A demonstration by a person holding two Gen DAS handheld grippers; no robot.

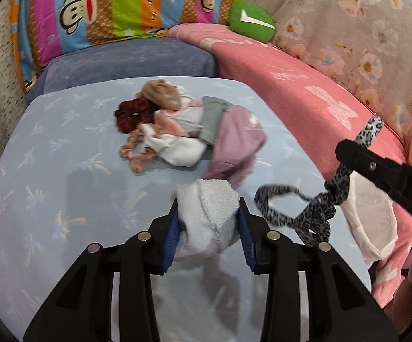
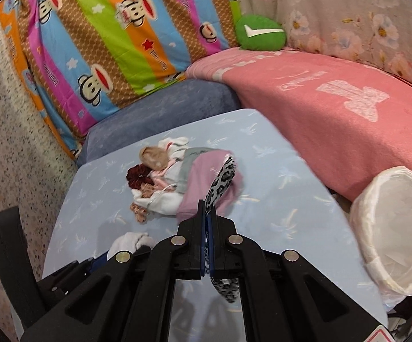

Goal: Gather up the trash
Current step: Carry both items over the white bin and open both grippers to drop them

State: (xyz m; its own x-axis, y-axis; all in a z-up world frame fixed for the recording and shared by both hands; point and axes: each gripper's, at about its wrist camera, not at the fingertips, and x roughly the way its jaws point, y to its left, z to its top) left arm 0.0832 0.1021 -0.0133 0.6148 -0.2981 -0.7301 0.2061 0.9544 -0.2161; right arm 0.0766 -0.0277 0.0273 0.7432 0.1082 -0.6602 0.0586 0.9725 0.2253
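item: carry-to-bin step, both tools loaded.

left gripper (image 1: 208, 222): jaws clamped on a white sock (image 1: 206, 216), held just above the blue table (image 1: 49, 142); the sock bulges out past the pads.

right gripper (image 2: 207, 222): jaws pressed together on a leopard band (image 2: 223, 182), which passes through the jaws, one part rising ahead and another hanging below. in the left view its loop dangles free over the table's right side.

bin (image 2: 377, 199): white-lined, open-mouthed, standing at the table's right edge against the pink blanket (image 2: 334, 108). appears empty, though its bottom is not fully shown.

remaining stock: a pile (image 1: 183, 131) of socks, scrunchies and cloth at the table's centre-back, well apart from both tools.

judged next move: swing right tool over the bin mouth and part the jaws; the band is limp and may snag on the rim or trail outside. left tool follows with the sock.

room: open table between the tools and the bin; blanket edge crowds the bin's far side; the two tools sit near each other, so go in turn.
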